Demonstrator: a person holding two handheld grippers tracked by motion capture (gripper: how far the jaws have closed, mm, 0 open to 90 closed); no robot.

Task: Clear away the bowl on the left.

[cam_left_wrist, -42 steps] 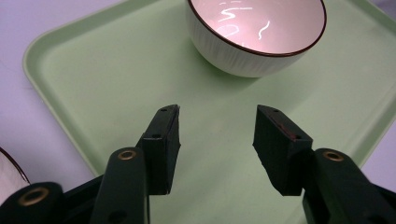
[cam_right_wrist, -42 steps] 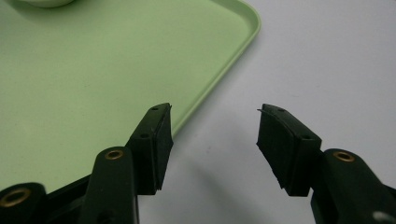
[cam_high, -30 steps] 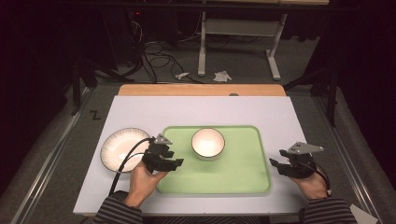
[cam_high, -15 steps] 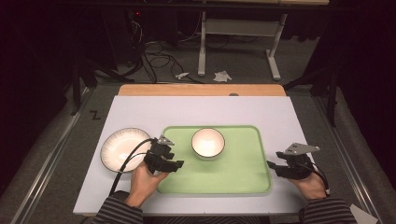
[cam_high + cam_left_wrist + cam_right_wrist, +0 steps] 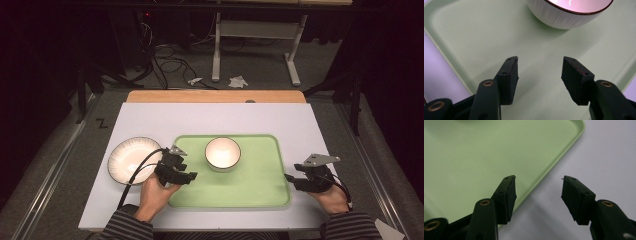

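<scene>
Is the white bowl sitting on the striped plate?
No, the bowl stands on the green tray, while the plate lies apart on the table, left of the tray.

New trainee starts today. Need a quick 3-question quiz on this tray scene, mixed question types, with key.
1. True or false: the bowl sits on the green tray.
2. Which item lies on the table left of the tray? A) cup B) plate C) spoon
3. Fill in: the left tongs are ____, with nothing between the jaws.

Key:
1. True.
2. B, the plate.
3. Open. The right tongs are too, over the tray's right edge.
</scene>
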